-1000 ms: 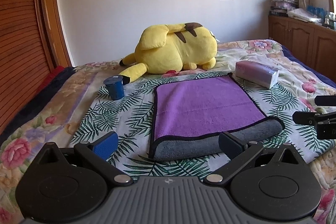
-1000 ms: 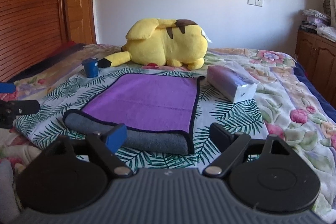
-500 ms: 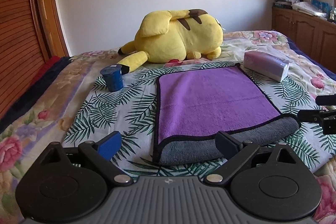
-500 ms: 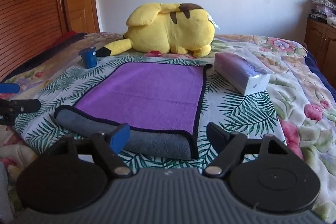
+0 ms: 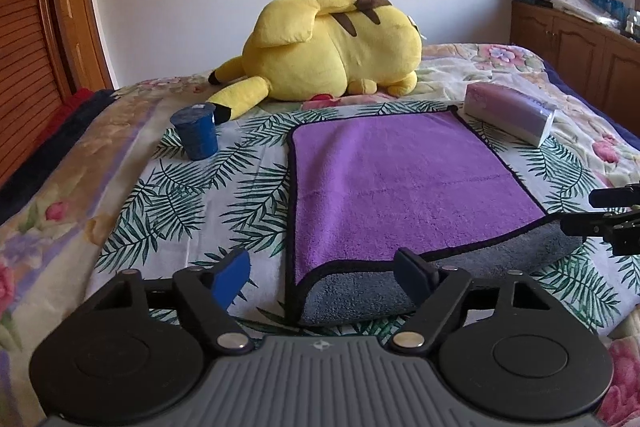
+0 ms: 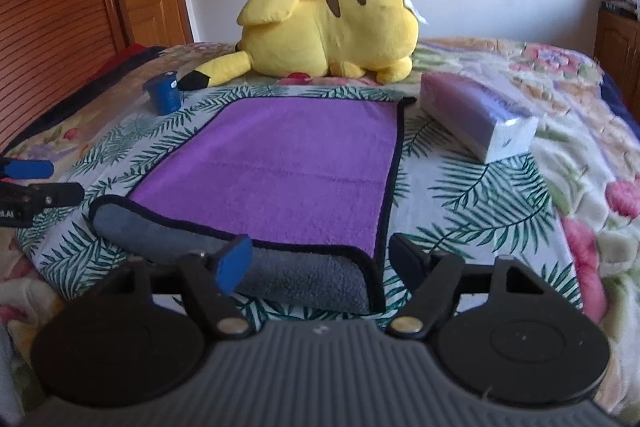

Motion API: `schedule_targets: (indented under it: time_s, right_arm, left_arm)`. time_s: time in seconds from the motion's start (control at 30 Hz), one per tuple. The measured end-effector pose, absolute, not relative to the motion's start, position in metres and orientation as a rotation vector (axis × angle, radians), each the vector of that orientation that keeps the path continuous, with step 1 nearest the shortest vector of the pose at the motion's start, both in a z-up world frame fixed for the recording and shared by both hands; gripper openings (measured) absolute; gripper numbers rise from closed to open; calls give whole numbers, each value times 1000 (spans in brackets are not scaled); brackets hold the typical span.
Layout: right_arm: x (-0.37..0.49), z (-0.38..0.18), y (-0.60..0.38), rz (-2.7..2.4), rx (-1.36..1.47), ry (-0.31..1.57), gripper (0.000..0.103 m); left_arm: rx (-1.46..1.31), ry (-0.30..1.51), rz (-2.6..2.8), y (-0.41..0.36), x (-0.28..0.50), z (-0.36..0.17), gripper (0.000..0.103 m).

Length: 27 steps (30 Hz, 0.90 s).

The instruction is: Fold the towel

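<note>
A purple towel [image 5: 396, 183] with black trim lies flat on the bed, its near edge rolled over to show the grey underside [image 5: 360, 295]. It also shows in the right wrist view [image 6: 280, 167]. My left gripper [image 5: 324, 277] is open and empty just before the towel's near left corner. My right gripper [image 6: 320, 261] is open and empty just before the near right corner. Each gripper shows at the edge of the other's view, the right gripper [image 5: 608, 215] and the left gripper [image 6: 36, 187].
A yellow plush toy [image 5: 332, 47] lies behind the towel. A blue cup [image 5: 195, 137] stands at the towel's far left. A tissue pack [image 5: 510, 111] lies at its far right. A wooden wardrobe [image 5: 36, 27] is on the left and cabinets [image 5: 580, 47] on the right.
Both grippers have moved forward and lower toward the towel's near edge. The towel has not moved.
</note>
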State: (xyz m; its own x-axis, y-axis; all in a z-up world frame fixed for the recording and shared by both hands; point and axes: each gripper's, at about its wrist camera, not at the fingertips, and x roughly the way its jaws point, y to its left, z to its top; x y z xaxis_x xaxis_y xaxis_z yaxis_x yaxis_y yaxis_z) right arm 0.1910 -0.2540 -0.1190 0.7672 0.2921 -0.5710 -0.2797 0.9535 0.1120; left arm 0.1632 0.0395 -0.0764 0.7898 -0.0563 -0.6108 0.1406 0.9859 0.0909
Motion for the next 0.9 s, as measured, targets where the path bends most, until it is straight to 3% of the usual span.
schedule_targets:
  time_s: [0.57,0.7,0.9]
  right_arm:
    - [215,-138,-259,328,32,725,70]
    - [220,-142,-261,338,39,750,69]
    - [224,-147,-261,359,45,794,55]
  left_arm:
    - [91,750,-149,52,193,-109,54]
    - [84,783,-153,53,195,-115,45]
    - [81,812,-150,55,195,-120,37]
